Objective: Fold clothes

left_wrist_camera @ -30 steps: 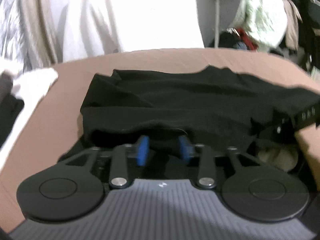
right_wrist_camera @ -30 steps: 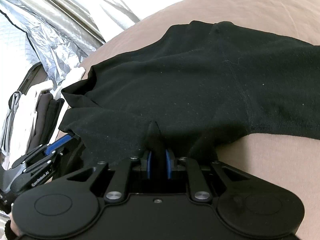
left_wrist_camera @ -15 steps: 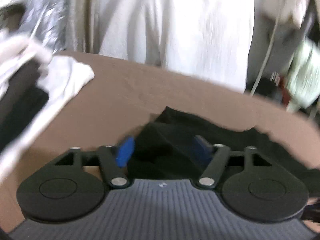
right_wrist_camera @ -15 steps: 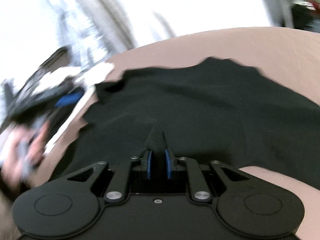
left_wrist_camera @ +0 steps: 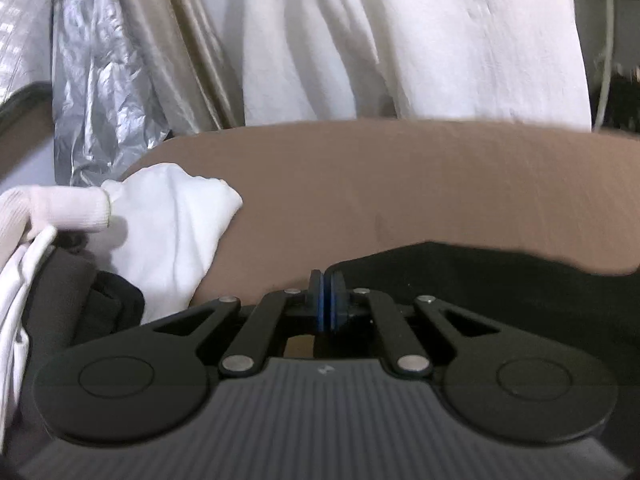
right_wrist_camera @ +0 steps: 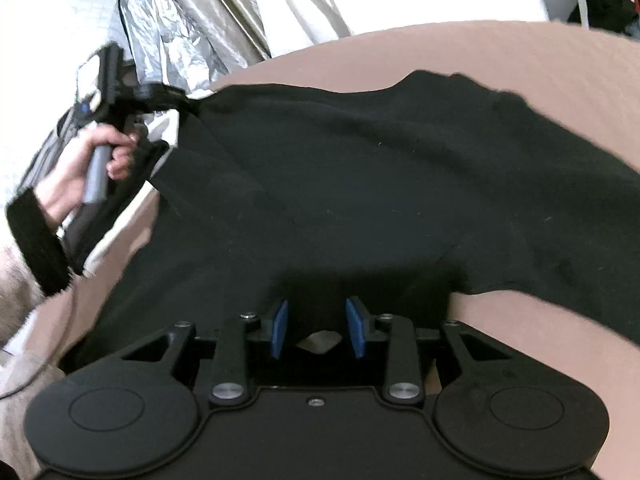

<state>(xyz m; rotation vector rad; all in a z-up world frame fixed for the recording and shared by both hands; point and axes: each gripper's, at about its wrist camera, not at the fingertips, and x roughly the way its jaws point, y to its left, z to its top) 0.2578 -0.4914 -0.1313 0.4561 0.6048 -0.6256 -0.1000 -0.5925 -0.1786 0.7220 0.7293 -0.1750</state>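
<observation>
A black garment (right_wrist_camera: 360,184) lies spread on the brown surface (right_wrist_camera: 500,56). My right gripper (right_wrist_camera: 319,330) is open at the garment's near edge, blue pads apart, with black cloth lying between and in front of them. My left gripper (left_wrist_camera: 327,300) is shut, blue pads pressed together at the garment's edge (left_wrist_camera: 500,276); in the right wrist view it (right_wrist_camera: 188,100) pinches the far left corner of the garment, held by a hand (right_wrist_camera: 100,160).
A white cloth (left_wrist_camera: 172,220) and a pile of dark and white clothes (left_wrist_camera: 60,292) lie at the left of the brown surface (left_wrist_camera: 400,184). Silver foil sheeting (left_wrist_camera: 104,80) and white hanging fabric (left_wrist_camera: 400,40) stand behind it.
My right gripper has opened and let go of the black garment's edge. My left gripper has swung to the garment's far left corner and shut on it.
</observation>
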